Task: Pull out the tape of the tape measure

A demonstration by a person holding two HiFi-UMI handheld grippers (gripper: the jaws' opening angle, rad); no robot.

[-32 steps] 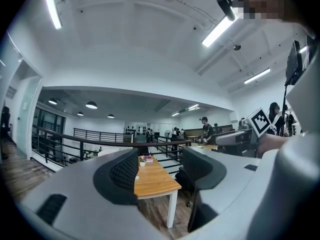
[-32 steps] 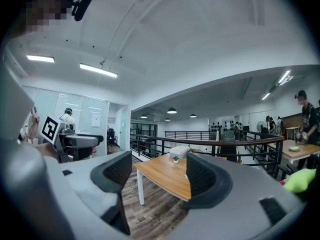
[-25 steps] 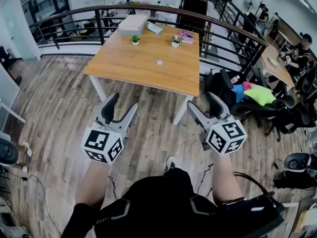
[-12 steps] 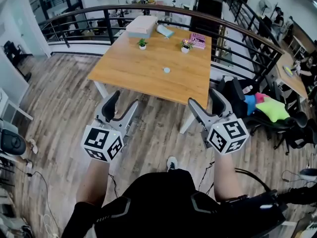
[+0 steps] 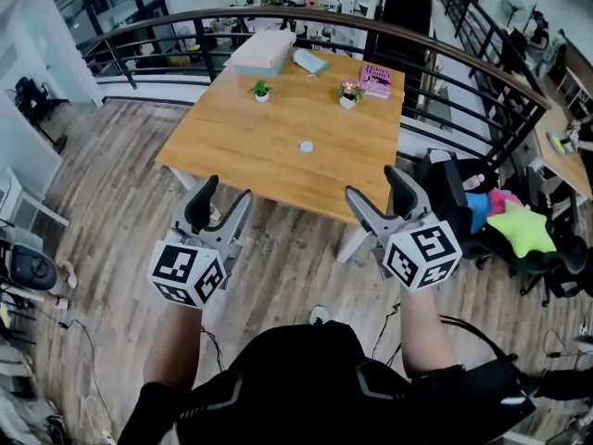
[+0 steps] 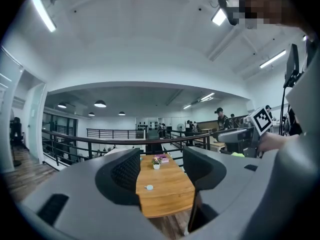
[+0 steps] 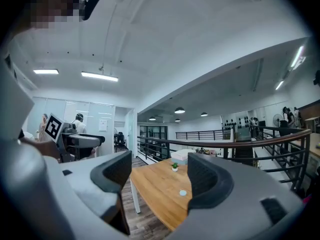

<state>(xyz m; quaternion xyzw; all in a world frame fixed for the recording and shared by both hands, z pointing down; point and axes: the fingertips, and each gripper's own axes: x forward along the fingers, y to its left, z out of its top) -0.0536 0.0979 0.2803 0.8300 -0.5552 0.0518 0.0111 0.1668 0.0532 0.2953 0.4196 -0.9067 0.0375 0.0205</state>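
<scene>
The tape measure (image 5: pixel 306 146) is a small, pale, round thing lying alone near the middle of the wooden table (image 5: pixel 241 146). It also shows as a pale dot in the left gripper view (image 6: pixel 149 187) and the right gripper view (image 7: pixel 183 193). My left gripper (image 5: pixel 224 193) is open and empty, held over the floor short of the table's near edge. My right gripper (image 5: pixel 375 185) is likewise open and empty, off the table's near right corner. Both grippers (image 6: pixel 161 165) (image 7: pixel 157 173) point towards the table, well apart from the tape measure.
Two small potted plants (image 5: pixel 261 91) (image 5: pixel 348 92), a flat box (image 5: pixel 262 49) and a pink book (image 5: pixel 376 79) sit at the table's far side. A curved black railing (image 5: pixel 463 68) runs behind it. Office chairs with bright cushions (image 5: pixel 519 225) stand at the right. Cables lie on the wood floor.
The table has come nearer and lower in the head view as the person walks towards it. Both grippers stay open and empty, held in front of the body.
</scene>
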